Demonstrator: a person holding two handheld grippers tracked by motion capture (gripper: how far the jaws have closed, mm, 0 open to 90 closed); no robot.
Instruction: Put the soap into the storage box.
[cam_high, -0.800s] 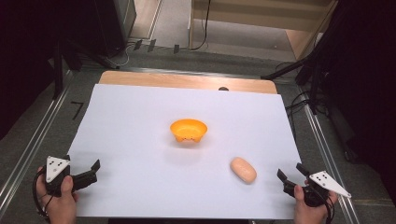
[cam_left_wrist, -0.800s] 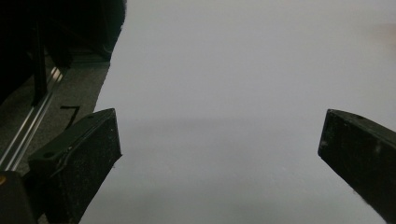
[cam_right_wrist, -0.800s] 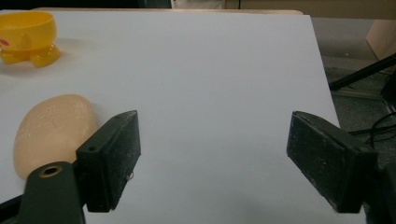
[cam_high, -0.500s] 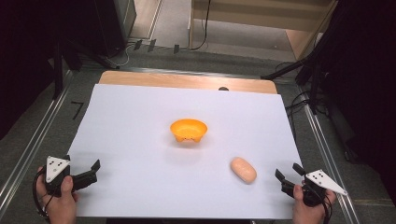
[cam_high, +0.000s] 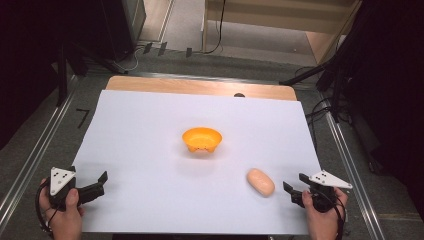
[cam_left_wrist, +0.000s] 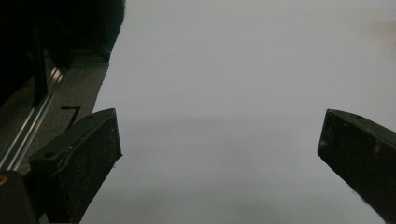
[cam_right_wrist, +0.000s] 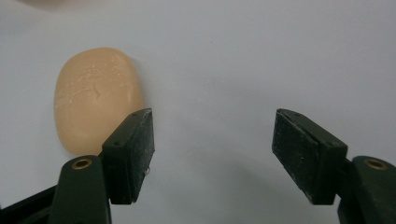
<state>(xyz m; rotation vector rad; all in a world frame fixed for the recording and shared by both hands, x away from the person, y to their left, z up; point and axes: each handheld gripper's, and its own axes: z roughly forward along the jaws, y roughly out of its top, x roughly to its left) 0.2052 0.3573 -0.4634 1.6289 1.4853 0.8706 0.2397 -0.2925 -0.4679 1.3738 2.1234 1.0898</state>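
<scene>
A pale orange bread roll (cam_high: 260, 182) lies on the white sheet (cam_high: 150, 130) covering the bench, near its front right edge. The right gripper (cam_high: 295, 187), fingers spread wide and empty, sits just beside the roll. An orange bowl (cam_high: 201, 139) stands mid-sheet, well apart. The left gripper (cam_high: 98, 184), fingers also wide, rests at the front left.

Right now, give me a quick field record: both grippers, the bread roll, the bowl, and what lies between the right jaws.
right gripper: open, low at the sheet's near right corner
between right jaws: bare sheet; roll sits beyond and left of them in the right gripper view
bread roll: lying flat, apart from the bowl
orange bowl: upright, mid-sheet, looks empty
left gripper: open, near left, nothing between jaws
white sheet: covers the table
</scene>
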